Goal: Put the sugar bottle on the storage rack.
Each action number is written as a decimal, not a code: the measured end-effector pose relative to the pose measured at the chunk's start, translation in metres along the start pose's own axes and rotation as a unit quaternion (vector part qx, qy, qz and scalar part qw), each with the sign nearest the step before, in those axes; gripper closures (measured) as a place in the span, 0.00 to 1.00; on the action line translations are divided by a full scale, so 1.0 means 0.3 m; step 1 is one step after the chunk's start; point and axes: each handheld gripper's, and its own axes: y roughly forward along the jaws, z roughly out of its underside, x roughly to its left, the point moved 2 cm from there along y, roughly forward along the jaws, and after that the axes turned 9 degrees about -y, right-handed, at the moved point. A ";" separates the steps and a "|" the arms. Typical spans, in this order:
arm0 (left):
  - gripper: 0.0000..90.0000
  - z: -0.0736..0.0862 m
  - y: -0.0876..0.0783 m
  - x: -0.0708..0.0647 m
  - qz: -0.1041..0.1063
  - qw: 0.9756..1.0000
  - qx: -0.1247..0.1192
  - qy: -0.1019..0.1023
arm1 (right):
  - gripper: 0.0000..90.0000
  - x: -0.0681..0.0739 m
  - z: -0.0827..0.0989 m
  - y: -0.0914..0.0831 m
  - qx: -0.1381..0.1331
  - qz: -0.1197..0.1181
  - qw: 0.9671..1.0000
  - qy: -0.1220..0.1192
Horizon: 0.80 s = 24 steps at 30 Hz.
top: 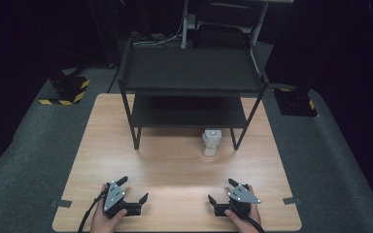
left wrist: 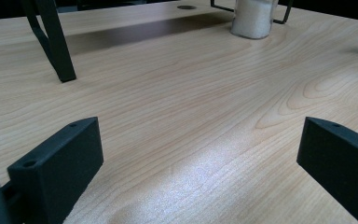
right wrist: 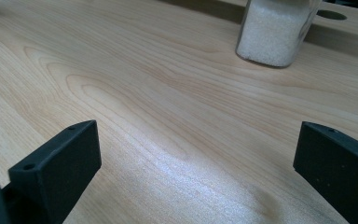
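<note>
While both hands rest at the near edge of the wooden desk (top: 175,165), the left gripper (top: 133,191) and the right gripper (top: 220,190) each have their jaws spread wide with nothing between them. A clear jar of white grains (top: 211,142) stands upright on the desk, well ahead of the right gripper, just beside the front right leg of a black two-tier shelf rack (top: 189,73). From the right gripper view the jar (right wrist: 275,32) sits ahead, apart from the jaws
</note>
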 end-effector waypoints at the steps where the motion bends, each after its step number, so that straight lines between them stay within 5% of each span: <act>1: 0.01 0.000 0.000 0.000 0.000 1.000 0.000 0.000 | 0.00 0.000 0.000 0.000 0.000 0.000 1.000 0.000; 13: 0.01 -0.001 0.000 0.000 0.001 1.000 0.001 0.000 | 0.00 0.004 -0.001 -0.004 -0.011 0.006 1.000 0.008; 24: 0.01 0.001 -0.001 0.001 0.002 1.000 0.000 0.001 | 0.00 0.001 -0.070 -0.011 -0.033 0.023 0.999 0.009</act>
